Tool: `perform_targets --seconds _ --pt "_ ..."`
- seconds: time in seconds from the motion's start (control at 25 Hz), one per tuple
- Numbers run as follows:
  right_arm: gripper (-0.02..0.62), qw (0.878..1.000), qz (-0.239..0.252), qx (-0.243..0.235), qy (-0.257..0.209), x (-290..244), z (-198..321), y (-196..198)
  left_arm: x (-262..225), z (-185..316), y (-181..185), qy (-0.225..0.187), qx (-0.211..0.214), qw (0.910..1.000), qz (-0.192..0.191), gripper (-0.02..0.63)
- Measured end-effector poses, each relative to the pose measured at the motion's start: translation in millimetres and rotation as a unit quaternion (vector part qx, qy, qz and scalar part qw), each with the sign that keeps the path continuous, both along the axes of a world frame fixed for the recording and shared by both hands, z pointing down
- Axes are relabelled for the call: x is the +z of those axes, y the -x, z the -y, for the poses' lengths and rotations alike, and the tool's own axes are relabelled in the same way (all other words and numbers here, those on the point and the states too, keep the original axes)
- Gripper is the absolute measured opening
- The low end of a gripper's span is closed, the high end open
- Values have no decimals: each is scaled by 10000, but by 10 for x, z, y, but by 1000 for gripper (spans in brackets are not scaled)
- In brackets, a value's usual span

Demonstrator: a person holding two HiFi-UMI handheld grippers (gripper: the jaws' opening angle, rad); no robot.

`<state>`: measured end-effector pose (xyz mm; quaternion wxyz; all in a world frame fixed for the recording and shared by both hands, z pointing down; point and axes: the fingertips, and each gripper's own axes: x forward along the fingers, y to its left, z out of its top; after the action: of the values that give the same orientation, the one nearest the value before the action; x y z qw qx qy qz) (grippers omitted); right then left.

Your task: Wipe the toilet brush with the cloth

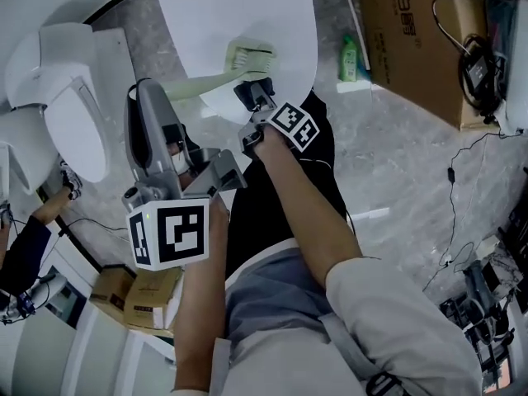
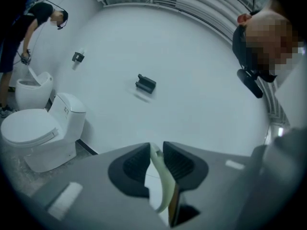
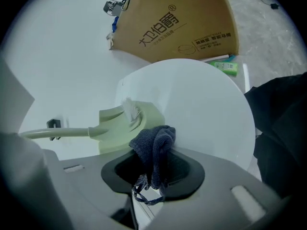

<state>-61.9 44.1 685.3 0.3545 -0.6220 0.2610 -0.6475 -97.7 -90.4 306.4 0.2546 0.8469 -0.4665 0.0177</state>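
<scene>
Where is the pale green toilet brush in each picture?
Head view: the pale green plastic toilet brush is top middle, over the white round surface.
Left gripper view: only its handle, pinched in the left tongs, bottom middle.
Right gripper view: its head, left of middle, behind the dark blue cloth.
Shared landmark: that white round surface, head and right gripper views.

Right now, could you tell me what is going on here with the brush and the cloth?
A person works with two hand-held grippers over a white table. The left gripper is shut on the handle of the pale green toilet brush. The right gripper is shut on a dark blue cloth, which sits right at the edge of the brush head.
</scene>
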Motion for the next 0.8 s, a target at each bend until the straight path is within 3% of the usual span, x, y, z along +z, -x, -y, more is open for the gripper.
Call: perform_targets --seconds 0.16,0.8 --pt "109 9999 4 -53 -102 -23 77 90 2 -22 18 -11 156 9999 39 0" --pt "109 9884 -236 -1459 -346 -134 318 240 0 34 -61 -5 332 9994 111 0"
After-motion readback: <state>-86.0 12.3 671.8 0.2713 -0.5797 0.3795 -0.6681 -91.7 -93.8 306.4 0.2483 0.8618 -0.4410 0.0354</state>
